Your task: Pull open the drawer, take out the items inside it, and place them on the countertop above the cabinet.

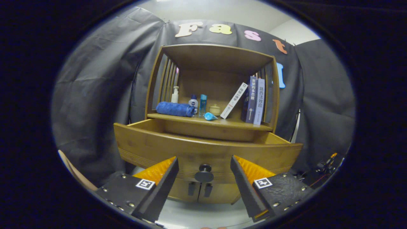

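Both fingers of the gripper [204, 165] are standing apart around the knob [204, 173], risking slipping off the drawer [203, 149] if closing off-centre.

Cloth-walled recording booth [95, 79] with a home-style wooden cabinet [206, 133].

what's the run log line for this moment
drawer: pulled open | gripper: open, fingers astride knob | contents: hidden
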{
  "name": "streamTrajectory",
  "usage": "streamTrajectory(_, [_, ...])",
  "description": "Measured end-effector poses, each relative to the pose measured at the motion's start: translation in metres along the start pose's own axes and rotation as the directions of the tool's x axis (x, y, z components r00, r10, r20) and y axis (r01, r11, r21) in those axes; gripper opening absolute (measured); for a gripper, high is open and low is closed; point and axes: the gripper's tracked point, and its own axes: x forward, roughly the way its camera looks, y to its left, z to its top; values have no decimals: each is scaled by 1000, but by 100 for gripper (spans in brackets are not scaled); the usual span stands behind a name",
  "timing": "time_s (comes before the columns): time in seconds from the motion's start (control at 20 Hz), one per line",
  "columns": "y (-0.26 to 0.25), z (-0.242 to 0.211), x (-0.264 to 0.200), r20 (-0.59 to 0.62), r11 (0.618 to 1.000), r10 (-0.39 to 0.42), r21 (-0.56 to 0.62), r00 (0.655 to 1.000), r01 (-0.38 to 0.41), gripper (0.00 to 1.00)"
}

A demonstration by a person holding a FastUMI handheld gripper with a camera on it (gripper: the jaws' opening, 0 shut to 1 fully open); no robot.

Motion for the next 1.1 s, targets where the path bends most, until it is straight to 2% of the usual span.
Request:
streamTrajectory(0.6, [-34,-31,49,-121,990,-92,96,988,104,98])
streamTrajectory(0.8, [-29,-38,55,-131,982,-53,173,990,75,97])
streamTrajectory(1.1, [-25,-39,56,-114,988,-49,139,992,65,98])
